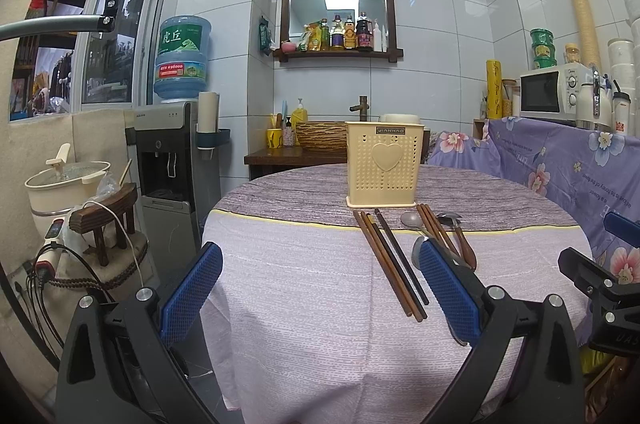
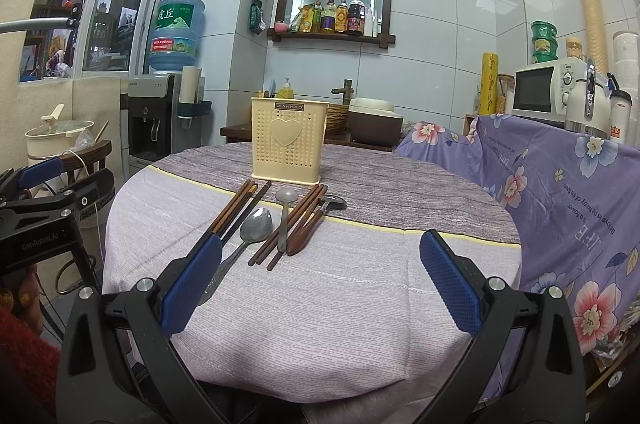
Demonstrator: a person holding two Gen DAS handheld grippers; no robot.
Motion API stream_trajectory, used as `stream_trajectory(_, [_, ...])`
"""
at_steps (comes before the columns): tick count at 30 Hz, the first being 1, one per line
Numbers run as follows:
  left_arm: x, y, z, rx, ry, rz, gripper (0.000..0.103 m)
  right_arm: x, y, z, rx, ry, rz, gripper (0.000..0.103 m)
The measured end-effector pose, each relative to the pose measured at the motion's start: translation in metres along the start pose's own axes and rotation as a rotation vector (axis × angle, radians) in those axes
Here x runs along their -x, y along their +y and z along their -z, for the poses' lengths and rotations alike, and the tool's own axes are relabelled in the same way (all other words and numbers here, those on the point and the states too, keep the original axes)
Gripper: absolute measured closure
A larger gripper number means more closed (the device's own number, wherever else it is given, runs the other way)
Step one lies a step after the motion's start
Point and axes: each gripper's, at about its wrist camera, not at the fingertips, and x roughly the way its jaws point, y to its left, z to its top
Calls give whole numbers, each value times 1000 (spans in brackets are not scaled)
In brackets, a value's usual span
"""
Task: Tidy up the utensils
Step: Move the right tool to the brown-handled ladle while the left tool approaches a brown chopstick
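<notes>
Item one: my left gripper (image 1: 320,288), low in the left wrist view, fingers (image 1: 192,292) spread wide with nothing between them, hovering over the cloth-covered round counter (image 1: 300,304).

Item two: my right gripper (image 2: 320,280), low in the right wrist view, fingers (image 2: 450,284) likewise wide apart and holding nothing.

Item three: cream perforated utensil holder (image 2: 286,140) with a raised heart on its face, standing upright at the far middle of the counter, above centre in both views.

Item four: utensils lying flat on the counter just in front of the holder, centre of the right wrist view. From left to right I log:
- a bundle of brown and dark chopsticks (image 2: 236,209), its near end hidden behind my right gripper's left finger;
- a large steel spoon (image 2: 256,226), bowl pointing away from me;
- a small ladle-type steel spoon (image 2: 285,214);
- a second pair of brown chopsticks (image 2: 294,228);
- a wooden-handled spoon (image 2: 316,222), its steel bowl toward the holder.

Item five: floral purple cloth (image 2: 560,191) draped at the right edge of frame.

Item six: white microwave (image 2: 544,89), upper right.
</notes>
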Motion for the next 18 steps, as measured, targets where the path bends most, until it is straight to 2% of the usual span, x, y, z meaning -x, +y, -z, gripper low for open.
stream_trajectory(6, [-2,4,2,-6,23,13,5,-2,-1,2,-2,8,5,6])
stream_trajectory(8, [-9,8,2,5,68,48,5,-7,-3,3,2,26,21,6])
stream_trajectory(11, [-24,12,3,39,146,44,5,-18,-11,4,-3,60,27,6])
stream_trajectory(13, [-38,16,3,52,203,72,5,-27,-17,4,7,92,53,6])
stream_trajectory(16, [-55,16,-2,27,230,53,5,-46,-31,1,10,149,87,6])
stream_trajectory(18, [-73,14,-8,-13,259,67,5,-62,-42,-2,-1,189,114,6])
